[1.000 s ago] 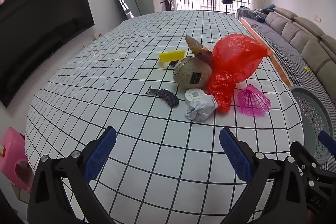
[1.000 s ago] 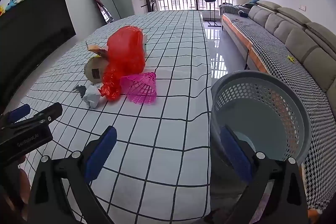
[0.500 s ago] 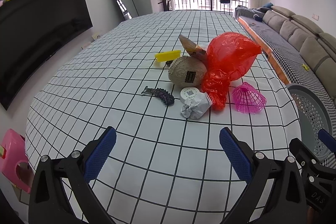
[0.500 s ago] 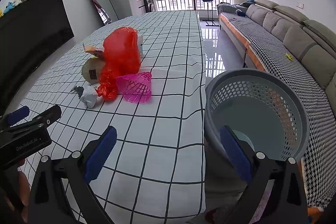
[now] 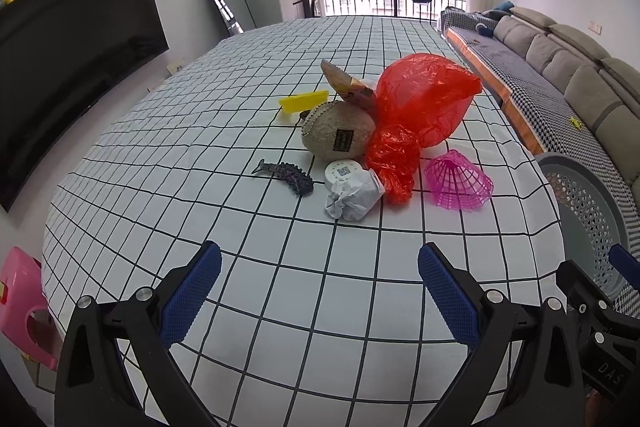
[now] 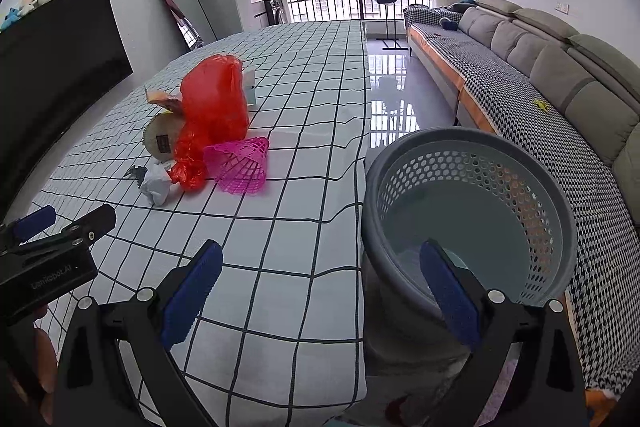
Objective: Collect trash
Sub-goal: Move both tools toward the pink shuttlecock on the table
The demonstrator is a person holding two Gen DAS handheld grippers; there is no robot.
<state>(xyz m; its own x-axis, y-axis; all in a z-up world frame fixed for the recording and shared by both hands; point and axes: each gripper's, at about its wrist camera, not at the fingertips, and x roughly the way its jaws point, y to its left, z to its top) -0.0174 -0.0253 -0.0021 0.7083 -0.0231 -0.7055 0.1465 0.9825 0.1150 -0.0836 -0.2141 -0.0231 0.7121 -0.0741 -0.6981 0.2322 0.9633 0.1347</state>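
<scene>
Your left gripper (image 5: 320, 279) and right gripper (image 6: 320, 279) both stood wide open, holding nothing. The trash pile lay at twelve o'clock on the checked table (image 5: 200, 163) — the crumpled paper wad (image 5: 352, 195) nearest, likely light and soft, best pinched across its middle; the red plastic bag (image 5: 420, 107) looked slippery. Only your right view showed inside the basket (image 6: 472, 163) — apparently empty.

Right gripper (image 6: 320, 283) fingers spread, empty; grey basket (image 6: 560, 211) beside table (image 6: 304, 131)
</scene>
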